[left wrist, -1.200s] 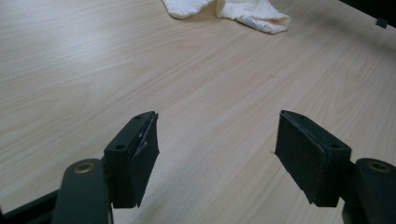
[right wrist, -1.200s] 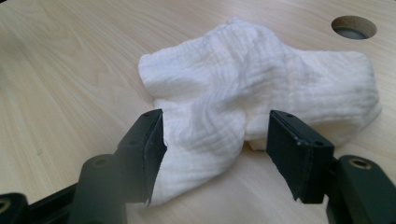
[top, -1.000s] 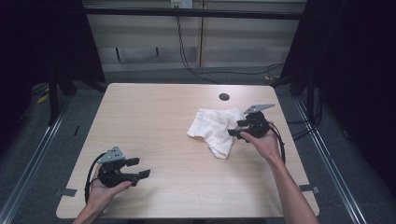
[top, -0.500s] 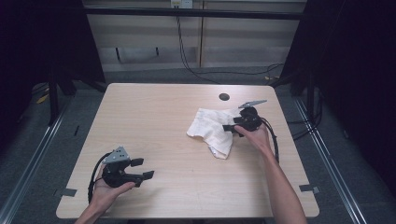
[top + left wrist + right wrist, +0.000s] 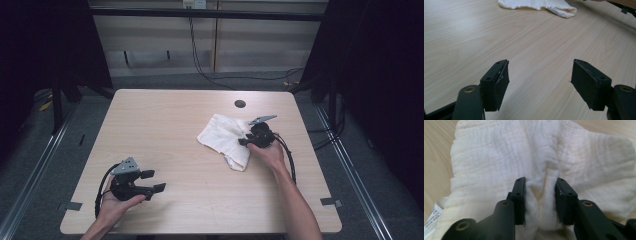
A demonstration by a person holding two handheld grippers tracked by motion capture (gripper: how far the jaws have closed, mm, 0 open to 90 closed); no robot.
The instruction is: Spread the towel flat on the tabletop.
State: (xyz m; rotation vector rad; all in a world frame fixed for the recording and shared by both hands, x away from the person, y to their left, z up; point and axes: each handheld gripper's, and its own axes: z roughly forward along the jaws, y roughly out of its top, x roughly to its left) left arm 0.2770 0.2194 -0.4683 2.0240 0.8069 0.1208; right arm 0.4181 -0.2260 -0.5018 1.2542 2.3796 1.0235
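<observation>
Since a second ago your right gripper (image 5: 540, 202) has dropped onto the white cloth (image 5: 225, 137) right of table centre, jaws just closing on a bunched ridge; squeeze fully before lifting.

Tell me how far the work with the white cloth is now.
Done: the right claw has reached the white cloth. In hand: its jaws have just been closing and pinch a ridge of fabric. Left: the cloth lies crumpled on the table; the left claw waits open, apart.
</observation>
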